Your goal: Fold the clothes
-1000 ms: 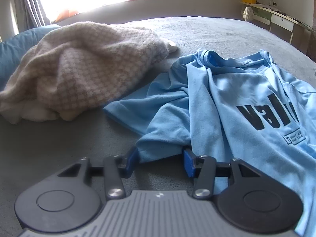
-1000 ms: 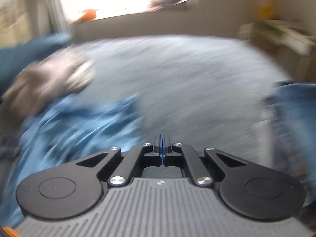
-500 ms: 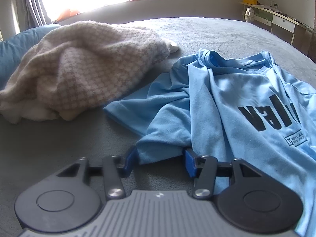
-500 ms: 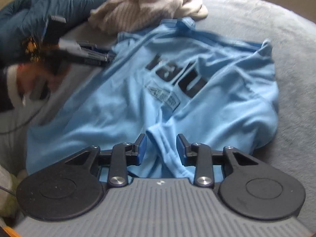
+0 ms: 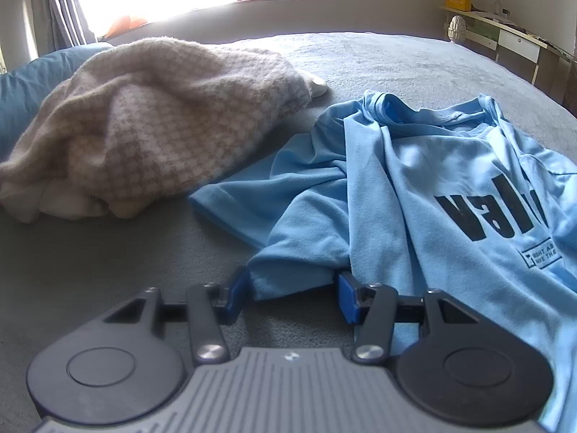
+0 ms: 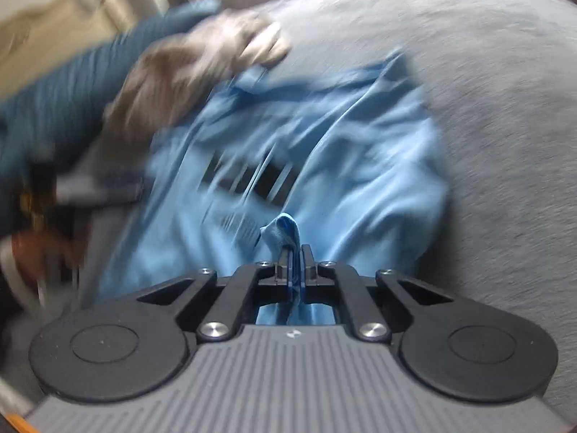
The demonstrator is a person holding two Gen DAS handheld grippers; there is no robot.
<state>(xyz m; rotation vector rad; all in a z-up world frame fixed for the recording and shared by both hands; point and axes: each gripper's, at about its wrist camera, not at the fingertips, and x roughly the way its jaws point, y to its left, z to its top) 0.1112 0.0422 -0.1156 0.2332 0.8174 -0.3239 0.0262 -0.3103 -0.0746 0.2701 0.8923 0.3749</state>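
Two tongs on shirt (image 5: 432,180): my right tongs (image 6: 295,256) pinching hem fold; left tongs (image 5: 290,288) half-open, sleeve edge between pads, ungripped.

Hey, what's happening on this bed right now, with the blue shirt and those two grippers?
A person is starting to fold a light blue T-shirt spread on the grey bed. The right gripper is shut on a pinch of its fabric. The left gripper sits open with a corner of the shirt between its fingers. A checked blanket lies heaped beside it.
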